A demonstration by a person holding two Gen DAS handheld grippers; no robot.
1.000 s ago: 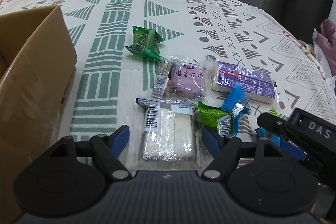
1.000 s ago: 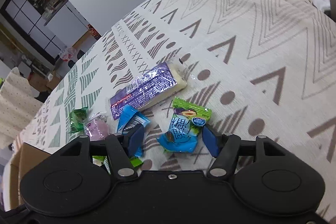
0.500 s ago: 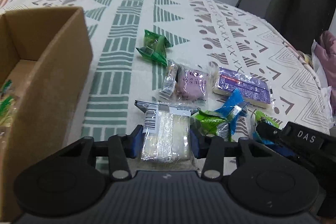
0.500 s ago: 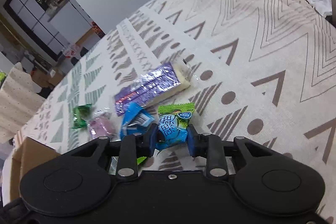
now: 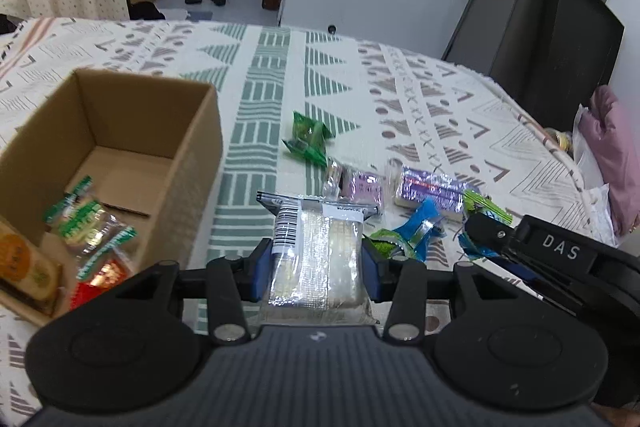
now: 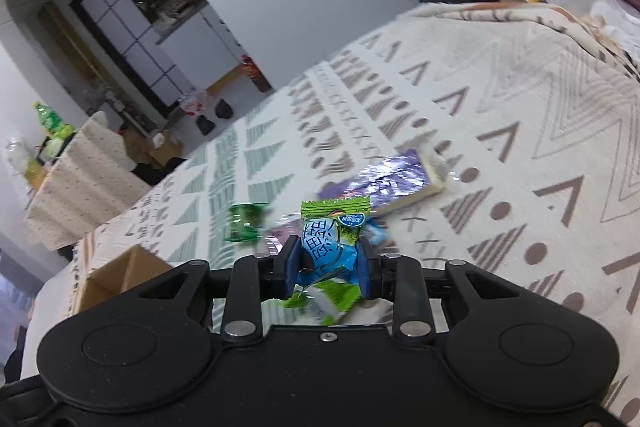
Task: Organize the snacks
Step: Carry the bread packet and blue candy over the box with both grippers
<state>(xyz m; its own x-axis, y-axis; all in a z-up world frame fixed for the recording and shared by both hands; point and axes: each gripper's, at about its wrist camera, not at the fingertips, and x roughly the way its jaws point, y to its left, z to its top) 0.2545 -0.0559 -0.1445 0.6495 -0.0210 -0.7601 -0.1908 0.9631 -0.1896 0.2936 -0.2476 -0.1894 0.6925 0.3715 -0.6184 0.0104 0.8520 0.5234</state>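
My left gripper (image 5: 316, 273) is shut on a clear pack of pale wafers with a barcode label (image 5: 316, 259), held above the cloth. An open cardboard box (image 5: 120, 147) stands to its left with several snacks inside (image 5: 88, 231). My right gripper (image 6: 329, 267) is shut on a blue-and-green candy pack (image 6: 332, 243), lifted off the table; its black body (image 5: 560, 255) shows at the right of the left wrist view. On the cloth lie a green candy (image 5: 306, 141), a pink-purple pack (image 5: 362, 187), a purple bar (image 5: 430, 189) and a blue wrapper (image 5: 420, 229).
The round table has a patterned cloth (image 5: 272, 75) that falls away at the right edge. A pink bag (image 5: 616, 151) lies beyond that edge. The box corner (image 6: 120, 275) shows at the lower left of the right wrist view. Dark furniture (image 5: 552, 39) stands behind.
Both grippers went from open to shut, the left on the wafer pack and the right on the blue-green candy, and both rose off the table. The box interior came into the left view.
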